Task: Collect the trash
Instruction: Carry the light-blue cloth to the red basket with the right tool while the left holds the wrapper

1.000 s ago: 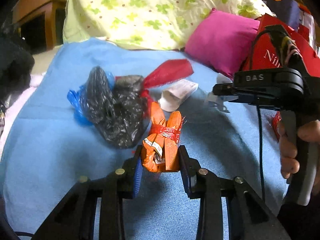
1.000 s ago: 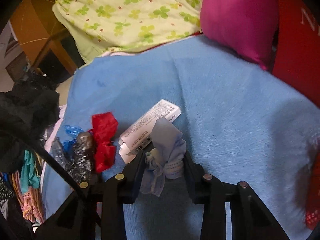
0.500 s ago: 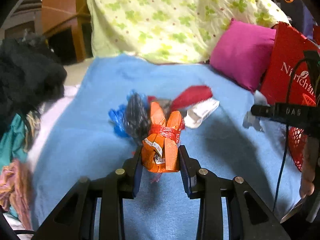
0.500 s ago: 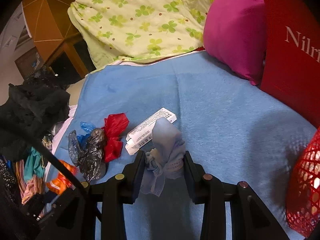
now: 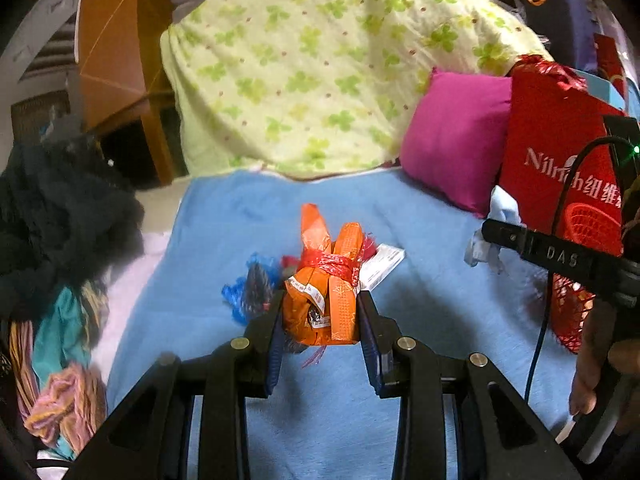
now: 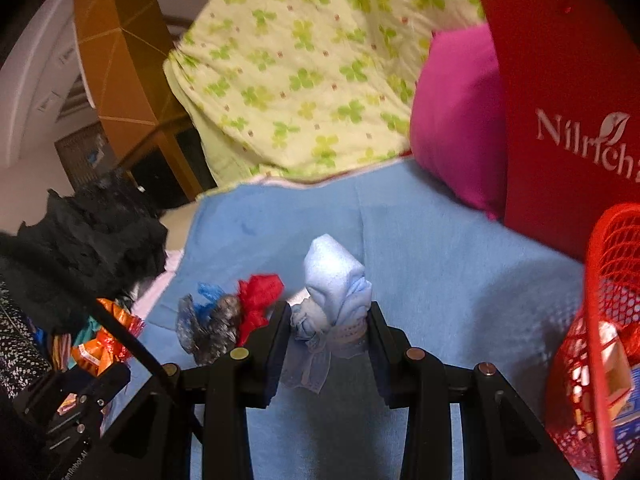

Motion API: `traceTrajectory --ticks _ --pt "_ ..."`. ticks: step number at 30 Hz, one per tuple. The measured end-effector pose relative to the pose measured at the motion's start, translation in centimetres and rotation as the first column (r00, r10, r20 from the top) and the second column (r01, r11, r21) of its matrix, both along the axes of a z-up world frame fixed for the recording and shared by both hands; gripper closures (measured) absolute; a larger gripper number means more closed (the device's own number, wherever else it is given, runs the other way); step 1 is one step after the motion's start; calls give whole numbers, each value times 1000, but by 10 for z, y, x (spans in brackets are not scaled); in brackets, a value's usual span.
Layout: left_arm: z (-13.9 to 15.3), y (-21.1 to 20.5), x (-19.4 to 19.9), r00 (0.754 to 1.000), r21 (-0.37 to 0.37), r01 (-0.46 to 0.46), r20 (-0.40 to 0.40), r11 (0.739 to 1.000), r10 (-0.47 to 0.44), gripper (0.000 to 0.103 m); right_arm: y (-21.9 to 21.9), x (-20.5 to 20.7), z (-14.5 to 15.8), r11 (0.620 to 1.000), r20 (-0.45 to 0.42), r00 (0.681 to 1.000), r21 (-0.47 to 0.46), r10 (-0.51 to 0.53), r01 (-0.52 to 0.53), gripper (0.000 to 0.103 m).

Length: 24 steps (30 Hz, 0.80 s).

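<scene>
My left gripper point(image 5: 320, 320) is shut on an orange knotted wrapper bundle point(image 5: 324, 284) and holds it above the blue blanket point(image 5: 224, 224). My right gripper point(image 6: 328, 328) is shut on a pale blue knotted bag point(image 6: 336, 280), also lifted; it shows in the left wrist view point(image 5: 496, 220) too. On the blanket lie a black bag point(image 6: 212, 324), a blue bag scrap point(image 6: 210, 291), a red bag point(image 6: 258, 296) and a white box point(image 5: 382, 265). A red mesh basket point(image 6: 604, 280) with trash in it stands at the right.
A red paper bag point(image 6: 560, 92) and a magenta cushion point(image 6: 452, 120) stand behind the basket. A clover-print quilt point(image 5: 312, 60) is piled at the back. Dark and coloured clothes point(image 5: 60, 220) lie at the left edge.
Both grippers have risen and pulled back from the trash pile with their bundles. The red basket has come into the right wrist view at the right.
</scene>
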<state>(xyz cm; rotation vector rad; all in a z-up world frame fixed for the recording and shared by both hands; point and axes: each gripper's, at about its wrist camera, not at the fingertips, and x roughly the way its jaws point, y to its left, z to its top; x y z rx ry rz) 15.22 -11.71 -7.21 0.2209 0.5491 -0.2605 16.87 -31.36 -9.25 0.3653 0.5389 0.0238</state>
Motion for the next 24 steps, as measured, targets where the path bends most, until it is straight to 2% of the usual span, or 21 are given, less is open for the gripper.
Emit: traceTrajectory --ticks 9,24 --pt "21 -33 -24 997 34 55 47 998 -57 67 -27 -39 15 998 79 995 26 -60 58 63" --pt "26 -78 -37 990 76 135 34 988 -138 67 -86 -94 28 984 175 969 69 -172 162 63"
